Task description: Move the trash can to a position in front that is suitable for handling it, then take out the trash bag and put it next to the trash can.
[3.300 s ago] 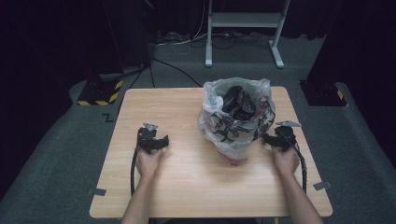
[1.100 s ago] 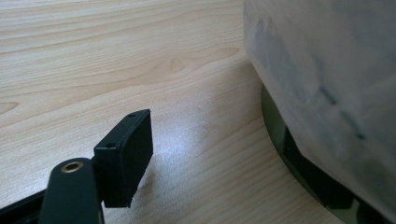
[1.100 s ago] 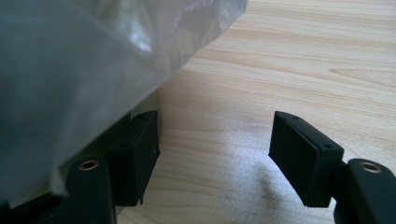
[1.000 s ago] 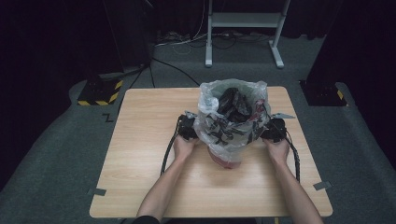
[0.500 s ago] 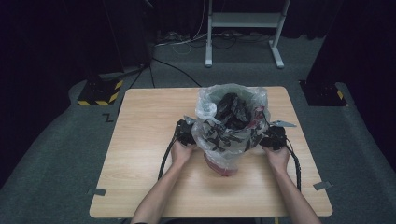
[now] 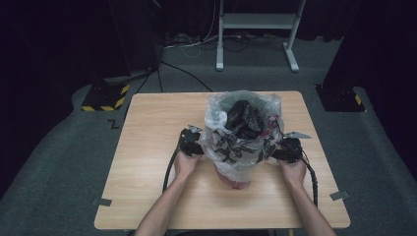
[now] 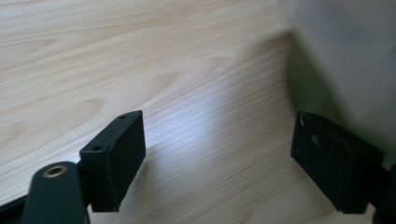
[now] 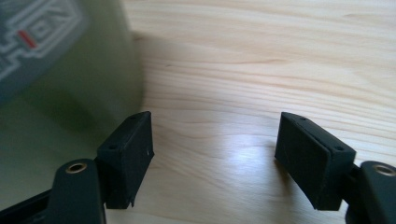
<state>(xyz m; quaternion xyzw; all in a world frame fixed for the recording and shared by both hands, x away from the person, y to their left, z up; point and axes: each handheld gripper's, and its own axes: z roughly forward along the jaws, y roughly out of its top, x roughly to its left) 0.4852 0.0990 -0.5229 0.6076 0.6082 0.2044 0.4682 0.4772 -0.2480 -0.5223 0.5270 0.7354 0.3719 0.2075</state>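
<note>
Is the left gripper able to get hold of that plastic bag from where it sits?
Probably yes. The left gripper sits right beside the plastic bag with its jaws open, and nothing lies between them on the table. Whether a jaw already touches the bag is unclear.

metal stand (image 6: pixel 255 29) beyond wooden table (image 6: pixel 147 147)

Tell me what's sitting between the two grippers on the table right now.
In the high view, a bin lined with a clear plastic bag stands between the left gripper and right gripper.

L gripper (image 6: pixel 191 145) & R gripper (image 6: pixel 286 149) flank bag (image 6: pixel 242 135).
</note>
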